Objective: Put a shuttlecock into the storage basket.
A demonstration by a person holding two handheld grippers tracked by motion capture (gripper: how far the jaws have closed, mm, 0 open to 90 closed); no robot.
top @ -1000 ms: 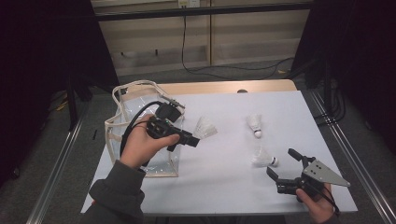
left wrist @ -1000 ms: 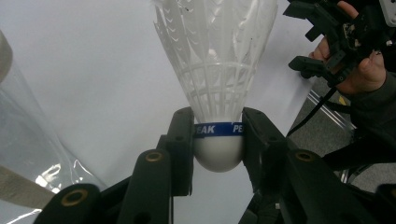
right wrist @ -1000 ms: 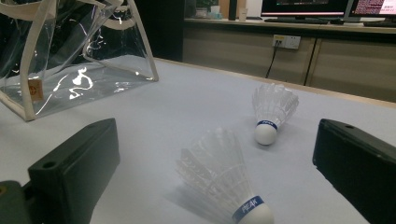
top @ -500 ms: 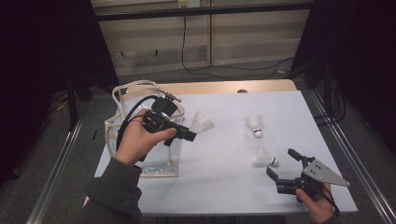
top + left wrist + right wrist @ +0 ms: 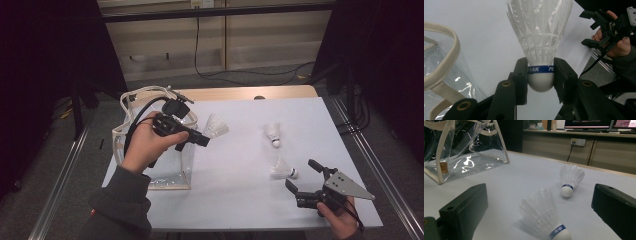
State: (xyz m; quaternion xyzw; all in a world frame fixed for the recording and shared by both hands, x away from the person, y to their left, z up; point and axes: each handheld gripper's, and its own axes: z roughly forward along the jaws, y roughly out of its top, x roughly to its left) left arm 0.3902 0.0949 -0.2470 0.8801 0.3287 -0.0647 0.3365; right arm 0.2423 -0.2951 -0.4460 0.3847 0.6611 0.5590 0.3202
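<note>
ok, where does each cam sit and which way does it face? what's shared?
High view: above the person's side, looking forward and down at the table; shows both forearms, left gripper, right gripper.
Left gripper view: on the left gripper, looking along its jaws, shut on a shuttlecock; the other hand farther off.
Right gripper view: low over the table, jaws open, facing two shuttlecocks and the clear bag.
Shared: bag and table in all three.

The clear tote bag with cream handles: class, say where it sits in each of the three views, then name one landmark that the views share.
High view: clear tote bag at the table's left edge.
Left gripper view: at the left edge.
Right gripper view: top left.
Shared landmark: the white table.
</note>
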